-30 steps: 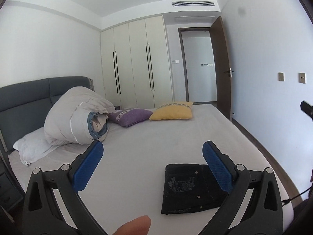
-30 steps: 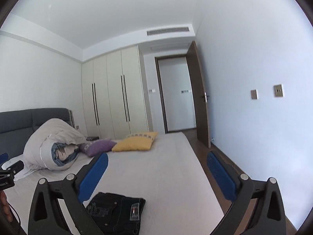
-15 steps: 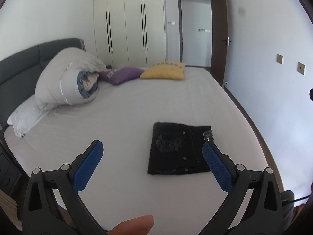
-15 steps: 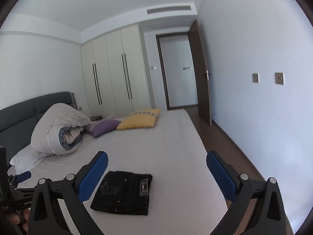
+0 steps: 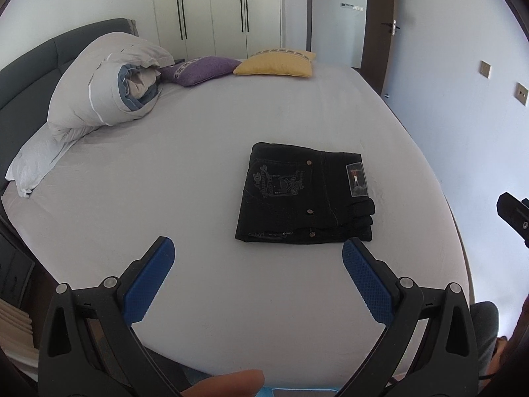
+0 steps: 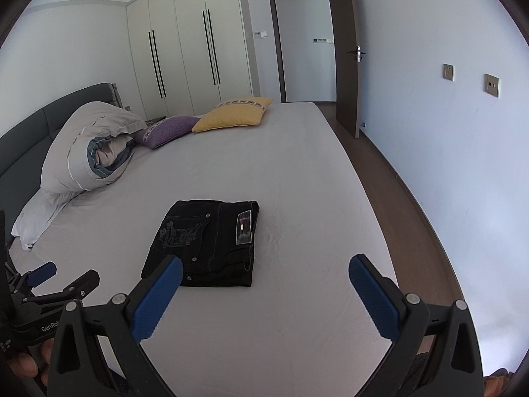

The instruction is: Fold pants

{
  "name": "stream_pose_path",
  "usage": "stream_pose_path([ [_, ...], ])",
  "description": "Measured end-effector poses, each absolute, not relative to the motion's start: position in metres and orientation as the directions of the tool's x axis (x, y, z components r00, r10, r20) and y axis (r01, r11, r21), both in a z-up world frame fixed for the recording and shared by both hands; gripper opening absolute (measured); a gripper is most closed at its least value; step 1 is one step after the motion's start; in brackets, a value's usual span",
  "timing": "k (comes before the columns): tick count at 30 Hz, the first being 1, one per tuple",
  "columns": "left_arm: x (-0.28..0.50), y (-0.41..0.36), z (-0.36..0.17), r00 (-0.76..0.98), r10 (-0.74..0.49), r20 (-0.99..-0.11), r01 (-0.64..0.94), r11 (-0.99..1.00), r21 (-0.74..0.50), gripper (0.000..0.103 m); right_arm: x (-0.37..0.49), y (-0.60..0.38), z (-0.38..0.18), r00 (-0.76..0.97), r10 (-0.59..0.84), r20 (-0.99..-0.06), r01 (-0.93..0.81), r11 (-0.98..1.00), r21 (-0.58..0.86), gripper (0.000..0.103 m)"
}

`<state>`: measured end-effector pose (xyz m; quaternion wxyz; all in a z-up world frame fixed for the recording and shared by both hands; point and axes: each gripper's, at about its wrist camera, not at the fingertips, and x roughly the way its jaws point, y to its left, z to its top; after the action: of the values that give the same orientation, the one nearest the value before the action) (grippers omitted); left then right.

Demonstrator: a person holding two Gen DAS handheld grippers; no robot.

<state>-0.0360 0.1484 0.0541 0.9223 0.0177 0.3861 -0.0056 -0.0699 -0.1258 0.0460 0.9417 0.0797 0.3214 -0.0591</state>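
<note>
- Your left gripper (image 5: 258,251) hung above the bed's (image 5: 198,165) near edge, jaws spread wide and holding nothing.
- Your right gripper (image 6: 266,266) hung over the same near edge, jaws likewise spread and empty.
- The black pants (image 5: 305,193) lay folded into a compact rectangle on the sheet, toward the near edge and the door-side edge, patch label up, touching neither gripper.
- A rolled duvet (image 5: 109,82) sat by the headboard (image 5: 29,63) edge, with a purple cushion (image 5: 201,69) and a yellow cushion (image 5: 276,64) just beside each other at the far edge.
</note>
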Motion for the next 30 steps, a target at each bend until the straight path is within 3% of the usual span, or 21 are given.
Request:
stream_pose_path([
  [30,-0.020,0.149,0.008,0.607,0.023,-0.795,0.001,1.000,0.030,0.103,-0.054,-0.101,-0.002,0.668,-0.028,-0.744,0.124,0.990,0.074,0.103],
])
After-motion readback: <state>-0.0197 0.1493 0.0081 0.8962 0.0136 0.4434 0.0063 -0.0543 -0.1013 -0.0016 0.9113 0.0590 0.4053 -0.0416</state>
